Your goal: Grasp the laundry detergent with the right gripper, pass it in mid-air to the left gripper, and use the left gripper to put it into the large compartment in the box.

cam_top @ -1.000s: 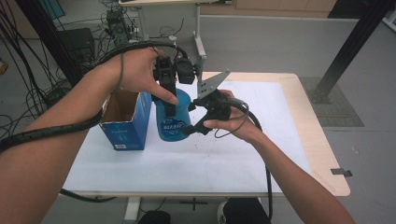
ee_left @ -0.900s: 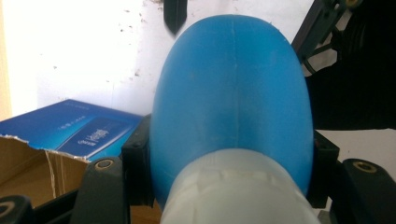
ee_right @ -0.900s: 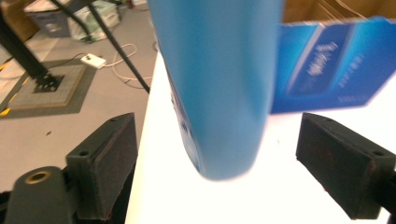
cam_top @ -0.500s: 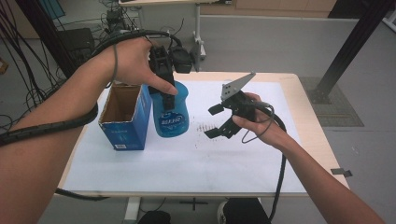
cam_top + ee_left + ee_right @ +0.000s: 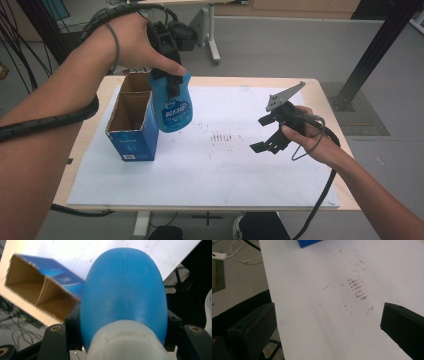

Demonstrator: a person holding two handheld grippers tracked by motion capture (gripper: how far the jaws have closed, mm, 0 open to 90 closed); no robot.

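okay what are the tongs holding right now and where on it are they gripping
The left tongs hold the blue bottle by its upper part, just below the white cap, above the open box. The right tongs are open and hold nothing.

Blue bottle (image 5: 123,290) clamped between black tool jaws, white cap nearest, open cardboard box (image 5: 42,290) behind

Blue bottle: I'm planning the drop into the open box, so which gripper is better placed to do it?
Left. The left gripper is shut on the blue bottle, lifted beside the open box. The right gripper is open over the white sheet.
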